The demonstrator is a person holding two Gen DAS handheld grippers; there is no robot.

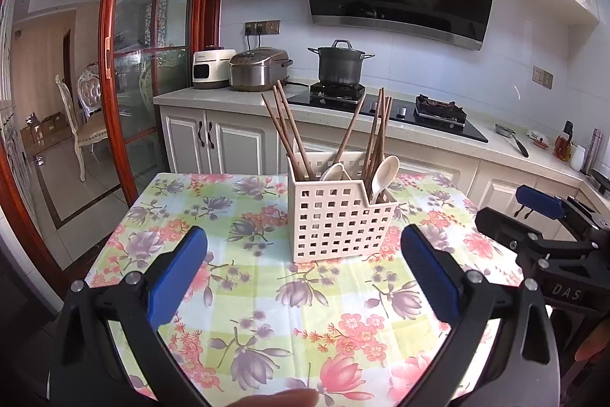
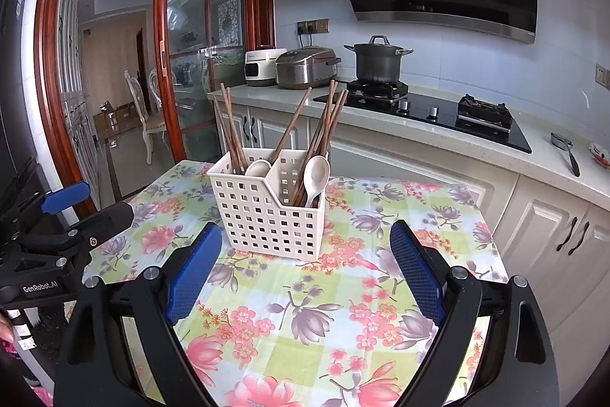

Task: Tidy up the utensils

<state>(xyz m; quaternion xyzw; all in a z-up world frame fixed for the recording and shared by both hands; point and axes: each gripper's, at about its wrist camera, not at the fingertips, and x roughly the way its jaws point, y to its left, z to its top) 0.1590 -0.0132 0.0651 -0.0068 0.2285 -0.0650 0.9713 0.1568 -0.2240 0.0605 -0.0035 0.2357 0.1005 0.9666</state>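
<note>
**On the floral tabletop, a utensil caddy waits between two open tongs**

Ahead of me, toward the far side of the tabletop (image 1: 236,296), stands a cream plastic caddy (image 1: 335,220) with a grid of square holes in its walls. It sits upright on a cloth printed with pink and purple flowers. A divider splits it into compartments. Brown wooden chopsticks (image 1: 289,132) lean out of the left compartment, and more chopsticks (image 2: 324,132) lean out of the right one. A pale spoon (image 1: 385,174) stands bowl-up in the right compartment; a second pale spoon (image 2: 258,167) shows near the divider, though which compartment it belongs to I cannot tell.

My left tongs (image 1: 305,277) hang just near of the caddy, blue pads spread wide apart, holding nothing. My right tongs (image 2: 305,273) are likewise spread apart and empty, also on the near side of the caddy. Each tool shows at the edge of the other's view, so they sit side by side.

By my judgement, the chopsticks will be light, stiff and thin, apt to roll or slip between flat pads, so I would pinch one at mid-shaft, above the caddy rim. The spoon looks smooth and possibly ceramic, so slippery and breakable; its narrow handle beneath the bowl seems the safest hold. The caddy itself looks light and could tip or slide if a utensil drags against its wall.
</note>
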